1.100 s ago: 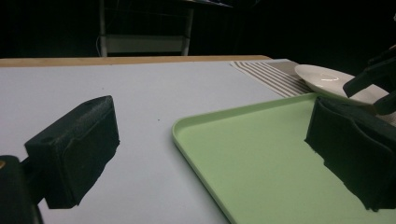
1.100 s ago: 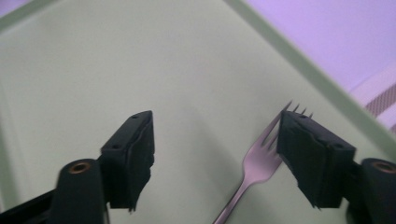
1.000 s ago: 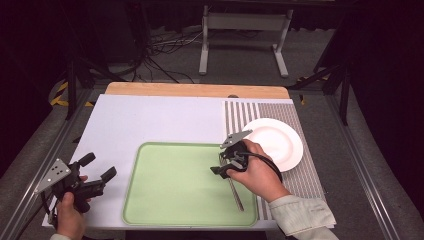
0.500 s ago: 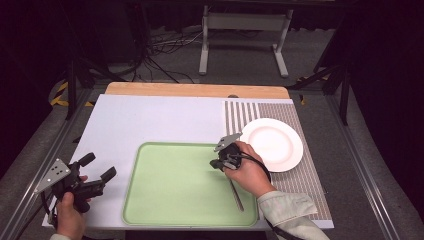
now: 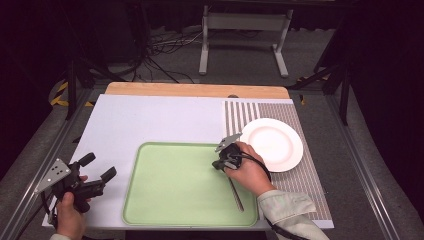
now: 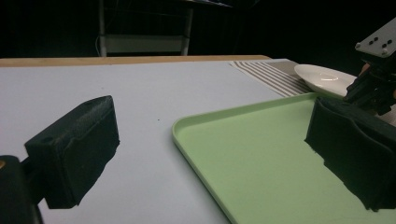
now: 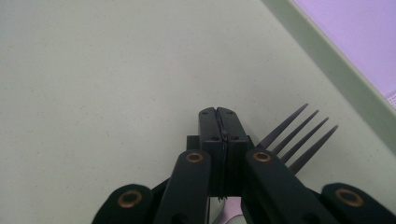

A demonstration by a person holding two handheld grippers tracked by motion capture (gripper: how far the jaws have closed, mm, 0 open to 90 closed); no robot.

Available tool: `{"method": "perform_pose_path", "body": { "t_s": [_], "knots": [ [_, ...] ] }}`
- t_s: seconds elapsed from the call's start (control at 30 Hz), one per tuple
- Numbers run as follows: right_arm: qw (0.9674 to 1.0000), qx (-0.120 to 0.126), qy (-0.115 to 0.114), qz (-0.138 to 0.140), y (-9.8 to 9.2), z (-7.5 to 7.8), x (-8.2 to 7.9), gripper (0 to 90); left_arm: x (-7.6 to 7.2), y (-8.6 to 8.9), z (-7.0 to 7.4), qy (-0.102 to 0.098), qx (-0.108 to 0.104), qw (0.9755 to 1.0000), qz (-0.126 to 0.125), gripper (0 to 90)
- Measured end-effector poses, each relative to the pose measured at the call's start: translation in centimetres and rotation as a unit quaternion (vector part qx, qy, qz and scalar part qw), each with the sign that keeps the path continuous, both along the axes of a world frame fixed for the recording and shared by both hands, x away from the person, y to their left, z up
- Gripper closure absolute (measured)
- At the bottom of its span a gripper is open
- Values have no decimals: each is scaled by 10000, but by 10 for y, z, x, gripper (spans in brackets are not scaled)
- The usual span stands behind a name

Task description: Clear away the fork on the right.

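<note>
A dark metal fork point(image 5: 236, 193) lies on the green tray point(image 5: 170, 200), handle toward the front edge. My right gripper point(image 5: 219, 164) is low over the tray's right side, just above the fork's head. In the right gripper view its jaws point(image 7: 217, 115) are pressed together and the fork's tines point(image 7: 299, 135) fan out on the tray beside and beneath them. A white plate point(image 5: 272, 144) sits empty on the striped mat point(image 5: 305, 192) to the right. My left gripper point(image 5: 98, 166) is held open over the white board point(image 5: 150, 120) at the front left, nothing between its pads point(image 6: 77, 149).
The tray's near rim point(image 6: 196, 154) curves in front of the left gripper, with the plate point(image 6: 324, 78) and the right gripper point(image 6: 373, 88) beyond it. A wooden strip point(image 5: 195, 90) runs along the table's far edge. Stands and cables lie on the floor behind.
The right hand and gripper have shifted left, away from the plate and farther over the tray. The fork's handle lies in about the same place. The left gripper has stayed put.
</note>
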State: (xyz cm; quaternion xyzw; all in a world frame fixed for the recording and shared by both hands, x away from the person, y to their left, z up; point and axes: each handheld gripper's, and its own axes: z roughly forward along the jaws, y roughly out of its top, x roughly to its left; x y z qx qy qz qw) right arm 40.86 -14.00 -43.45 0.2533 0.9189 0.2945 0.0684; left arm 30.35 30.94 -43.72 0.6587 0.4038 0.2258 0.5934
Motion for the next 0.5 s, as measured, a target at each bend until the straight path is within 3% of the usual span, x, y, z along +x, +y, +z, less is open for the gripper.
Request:
{"method": "perform_pose_path", "body": {
  "t_s": [0.5],
  "knots": [
    [9997,-169,-3,-182,-6,-1,3,900,0,0,0,2,-5,10000,3,33]
  ]
}}
